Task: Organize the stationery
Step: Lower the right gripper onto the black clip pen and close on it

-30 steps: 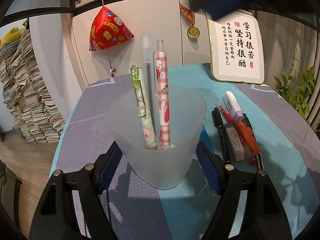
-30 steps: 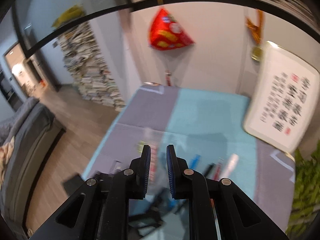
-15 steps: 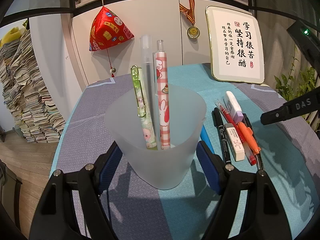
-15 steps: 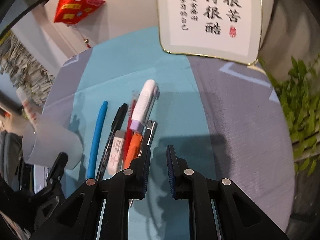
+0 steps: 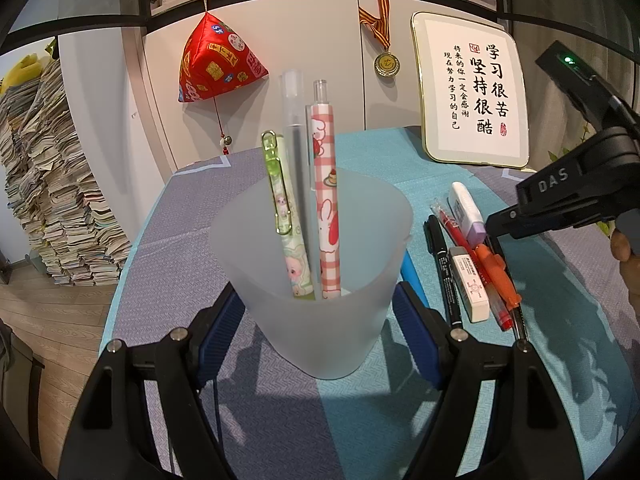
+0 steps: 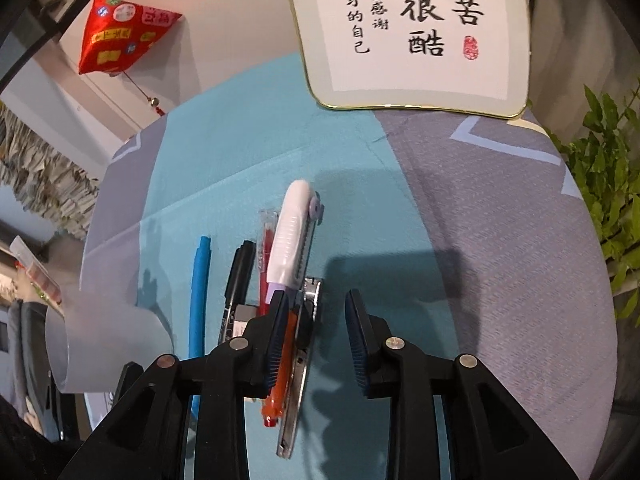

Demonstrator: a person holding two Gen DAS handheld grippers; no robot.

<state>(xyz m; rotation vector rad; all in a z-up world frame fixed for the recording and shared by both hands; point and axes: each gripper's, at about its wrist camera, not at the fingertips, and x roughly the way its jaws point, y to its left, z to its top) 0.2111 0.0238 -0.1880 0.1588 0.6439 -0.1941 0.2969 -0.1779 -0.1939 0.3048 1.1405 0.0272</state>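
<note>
Meanwhile the left claw (image 5: 316, 320) clamps the frosted cup (image 5: 310, 280), while the right claw (image 6: 316, 336) gapes wide, empty, over the orange pen (image 6: 282, 372).

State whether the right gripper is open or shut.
Open. The right gripper shows a wide gap between its blue pads, with nothing clamped; it hovers over the orange pen.

Home study: stacked books (image 5: 60, 200), calligraphy plaque (image 5: 474, 96).

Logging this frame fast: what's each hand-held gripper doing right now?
Left hand-held gripper: closed on the frosted cup holding three pens.
Right hand-held gripper: open, empty, over the orange pen.
</note>
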